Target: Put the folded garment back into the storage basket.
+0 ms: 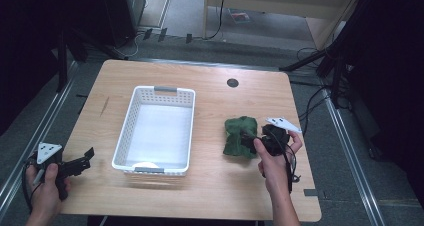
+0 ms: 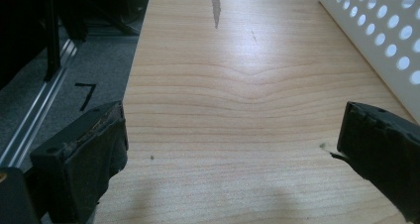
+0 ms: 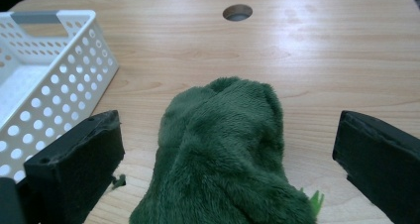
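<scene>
Right tongs point(image 3: 228, 159) agape around green plush point(image 3: 225, 154).

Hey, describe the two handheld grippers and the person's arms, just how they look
Both the left gripper and the right gripper are black, each topped by a grey three-cornered plate and trailing a black cable. Their jaws are blocky black pads with worn, frayed edges. The forearms are bare; no sleeves or gloves show.

Grey floor point(image 1: 190, 16), wooden table point(image 1: 210, 186), dark surroundings
</scene>
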The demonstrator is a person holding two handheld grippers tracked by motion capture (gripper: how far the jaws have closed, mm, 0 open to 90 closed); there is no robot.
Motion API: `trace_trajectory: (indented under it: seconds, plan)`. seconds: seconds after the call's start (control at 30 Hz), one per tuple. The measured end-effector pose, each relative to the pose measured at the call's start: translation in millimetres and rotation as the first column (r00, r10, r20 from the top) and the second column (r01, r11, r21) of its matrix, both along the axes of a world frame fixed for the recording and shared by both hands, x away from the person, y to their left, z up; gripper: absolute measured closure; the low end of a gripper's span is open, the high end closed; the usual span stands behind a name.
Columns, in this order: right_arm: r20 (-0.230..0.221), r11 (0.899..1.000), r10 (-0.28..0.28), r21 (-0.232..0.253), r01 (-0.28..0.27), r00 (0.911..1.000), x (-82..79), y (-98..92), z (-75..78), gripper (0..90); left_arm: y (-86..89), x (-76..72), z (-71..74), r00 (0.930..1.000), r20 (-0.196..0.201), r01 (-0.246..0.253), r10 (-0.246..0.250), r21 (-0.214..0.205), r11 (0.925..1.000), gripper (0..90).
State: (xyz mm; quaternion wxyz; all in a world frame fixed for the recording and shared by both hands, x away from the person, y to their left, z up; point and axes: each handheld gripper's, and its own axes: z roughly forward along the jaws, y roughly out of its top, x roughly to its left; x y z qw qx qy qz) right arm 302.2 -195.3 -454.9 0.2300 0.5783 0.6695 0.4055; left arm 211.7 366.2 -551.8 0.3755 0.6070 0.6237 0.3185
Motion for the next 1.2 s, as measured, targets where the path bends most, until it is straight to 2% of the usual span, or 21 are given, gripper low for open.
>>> trace_trajectory:
  seconds: [0.3, 0.83, 1.03, 1.2]
  plan:
    - [-0.080, 1.000, 0.001, 0.030, 0.002, 0.9968, 22.1, 5.5, -12.5, 0.0, -0.1, 0.1, 0.0, 1.0000, 0.000, 0.000, 0.000, 0.000, 1.0000, 0.2]
    - [-0.166, 0.999, 0.032, 0.009, -0.031, 0.9855, 39.3, 23.2, -28.7, 0.0, -0.4, 0.4, -0.2, 1.0000, 0.000, 0.003, -0.003, 0.006, 1.0000, 0.2]
    - [-0.218, 0.999, 0.031, -0.017, -0.035, 0.9755, 44.9, 29.4, -36.9, 0.0, -0.4, 0.5, -0.2, 1.0000, -0.002, 0.005, -0.005, 0.005, 1.0000, 0.2]
    - [-0.239, 0.999, 0.028, -0.037, -0.038, 0.9707, 47.3, 32.0, -41.3, 0.0, -0.4, 0.5, -0.2, 1.0000, -0.002, 0.005, -0.005, 0.005, 1.0000, 0.2]
